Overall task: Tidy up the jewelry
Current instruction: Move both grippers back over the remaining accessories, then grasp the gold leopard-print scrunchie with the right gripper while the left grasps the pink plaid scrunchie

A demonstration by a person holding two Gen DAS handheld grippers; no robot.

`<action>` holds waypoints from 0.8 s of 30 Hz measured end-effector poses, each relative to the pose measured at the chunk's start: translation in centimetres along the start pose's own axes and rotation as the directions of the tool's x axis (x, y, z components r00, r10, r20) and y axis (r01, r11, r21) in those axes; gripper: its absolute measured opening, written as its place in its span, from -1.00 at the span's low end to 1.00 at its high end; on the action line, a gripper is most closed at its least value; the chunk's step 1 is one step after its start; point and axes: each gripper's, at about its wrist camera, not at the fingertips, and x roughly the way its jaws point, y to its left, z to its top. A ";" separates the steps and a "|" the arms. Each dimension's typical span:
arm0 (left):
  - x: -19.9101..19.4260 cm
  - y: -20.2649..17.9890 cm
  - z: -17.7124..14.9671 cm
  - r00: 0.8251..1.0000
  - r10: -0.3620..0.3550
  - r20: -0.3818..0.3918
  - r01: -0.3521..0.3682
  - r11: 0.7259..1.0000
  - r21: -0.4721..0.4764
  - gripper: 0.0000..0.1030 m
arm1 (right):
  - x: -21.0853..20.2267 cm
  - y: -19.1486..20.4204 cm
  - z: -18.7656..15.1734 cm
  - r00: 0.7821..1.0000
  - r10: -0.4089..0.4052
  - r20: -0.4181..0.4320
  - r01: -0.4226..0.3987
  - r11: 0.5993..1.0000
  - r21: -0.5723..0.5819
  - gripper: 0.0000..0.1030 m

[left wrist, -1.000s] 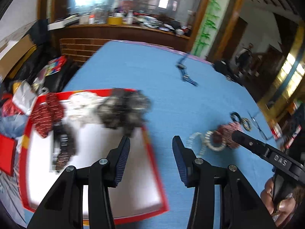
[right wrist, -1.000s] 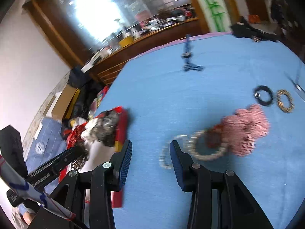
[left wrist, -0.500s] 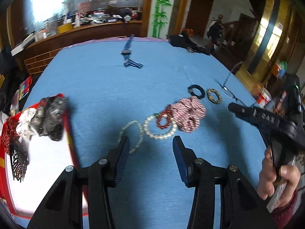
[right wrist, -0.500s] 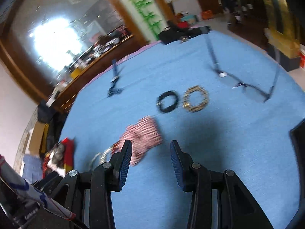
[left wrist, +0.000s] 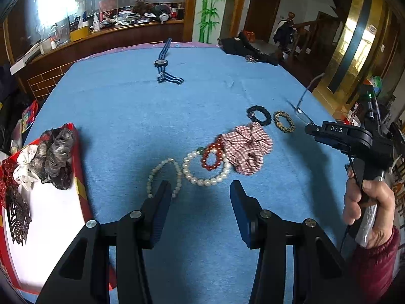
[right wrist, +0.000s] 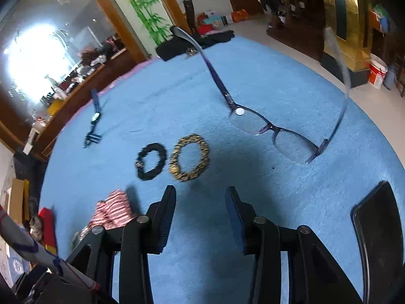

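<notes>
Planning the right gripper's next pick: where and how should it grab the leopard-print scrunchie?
Grip the near arc of the leopard-print scrunchie, the stretch closest to the right gripper, coming down from above with one finger inside the ring and one outside. It lies flat as an open loop on the blue cloth, and that side is clear; the black scrunchie crowds its left edge.

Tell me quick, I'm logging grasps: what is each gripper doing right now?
Left gripper: open, holding nothing, above the bead bracelets.
Right gripper: open, nothing between its fingers; its jaws have just been closing.
</notes>
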 end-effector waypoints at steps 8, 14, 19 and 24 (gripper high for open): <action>1.6 1.4 1.1 0.999 -0.019 -0.030 0.018 0.999 -0.034 -0.08 | 2.2 0.1 1.7 0.999 -0.013 -0.040 0.014 1.000 0.018 -0.30; 3.0 0.6 1.9 0.998 -0.039 -0.050 0.038 0.999 -0.028 -0.08 | 4.4 0.9 2.6 0.997 -0.044 -0.068 0.044 0.999 -0.008 -0.33; 4.1 0.3 2.5 0.996 -0.051 -0.067 0.049 0.998 -0.027 -0.08 | 5.5 2.0 2.6 0.993 -0.105 -0.052 0.100 0.990 -0.099 -0.80; 5.7 -0.5 3.5 0.992 -0.085 -0.097 0.082 0.996 -0.033 0.01 | 4.8 2.4 2.2 0.994 -0.114 -0.008 0.111 0.983 -0.148 -0.90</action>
